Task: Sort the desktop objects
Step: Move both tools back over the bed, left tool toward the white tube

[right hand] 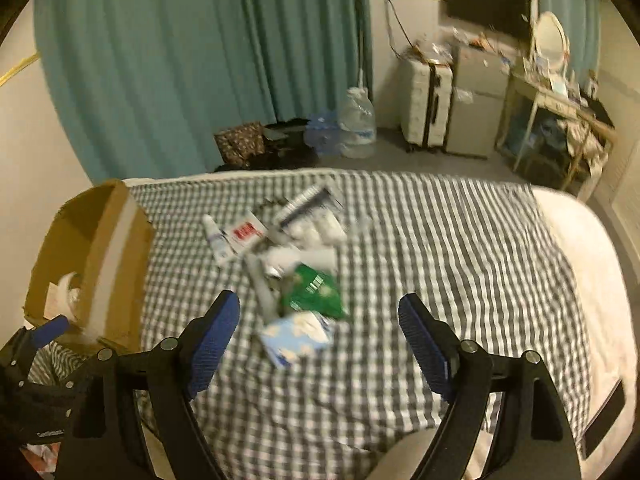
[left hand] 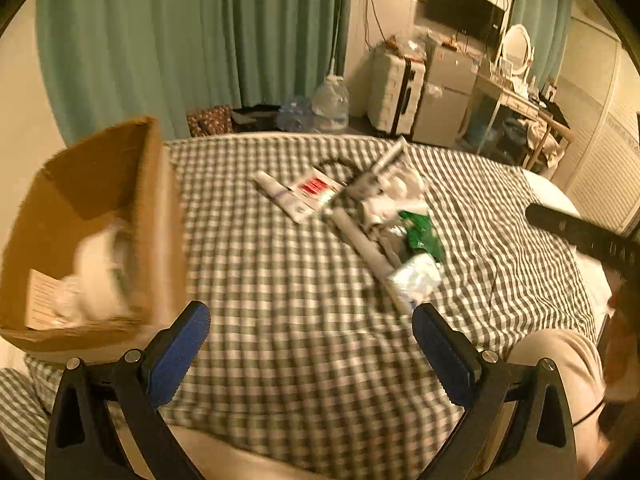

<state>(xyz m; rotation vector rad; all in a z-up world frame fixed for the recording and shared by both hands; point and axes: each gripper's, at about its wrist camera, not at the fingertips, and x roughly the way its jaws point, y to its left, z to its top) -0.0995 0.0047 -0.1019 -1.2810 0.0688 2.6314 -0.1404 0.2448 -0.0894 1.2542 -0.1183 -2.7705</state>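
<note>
A pile of small items lies on the checked bedspread (left hand: 280, 280): a white tube (left hand: 280, 194), a red-and-white packet (left hand: 314, 186), a green packet (left hand: 422, 234) and a pale blue tissue pack (left hand: 416, 278). An open cardboard box (left hand: 96, 216) with white items inside stands at the left. My left gripper (left hand: 312, 332) hangs open over bare cloth, nothing between its blue pads. In the right wrist view the same tissue pack (right hand: 294, 334) and green packet (right hand: 316, 290) lie between and just beyond my open right gripper (right hand: 320, 320). The box (right hand: 88, 260) is at its left.
Beyond the bed's far edge stand a green curtain (left hand: 180, 40), a water jug (left hand: 330, 100), a white suitcase (left hand: 396, 92) and a cluttered dressing table (left hand: 520, 96). A white pillow (right hand: 580, 248) lies at the right. A person's knee (left hand: 556, 356) shows bottom right.
</note>
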